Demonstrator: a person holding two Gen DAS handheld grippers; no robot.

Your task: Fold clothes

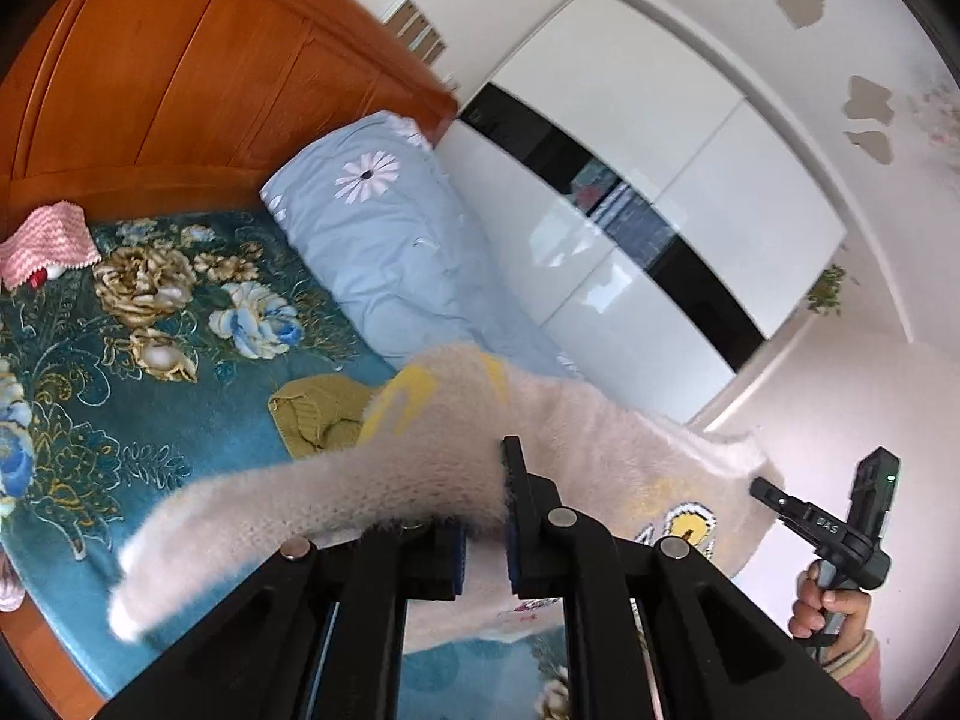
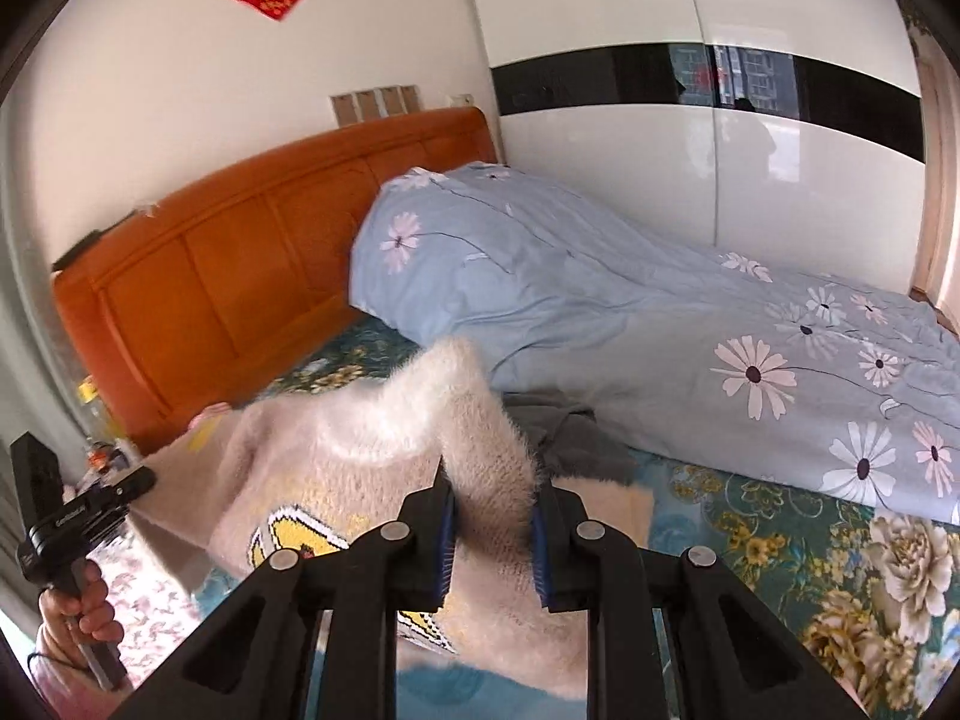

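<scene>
A fluffy cream sweater with yellow motifs hangs stretched in the air above the teal flowered bed sheet. My left gripper is shut on one part of it, and a sleeve droops to the lower left. At the right of the left wrist view, my right gripper, held in a hand, bites the sweater's far edge. The right wrist view shows my right gripper shut on a thick fold of the sweater. My left gripper holds the other end at the left.
An olive knit garment and a grey garment lie on the bed under the sweater. A light blue daisy duvet is bunched along the wardrobe side. A pink knit piece sits by the orange headboard.
</scene>
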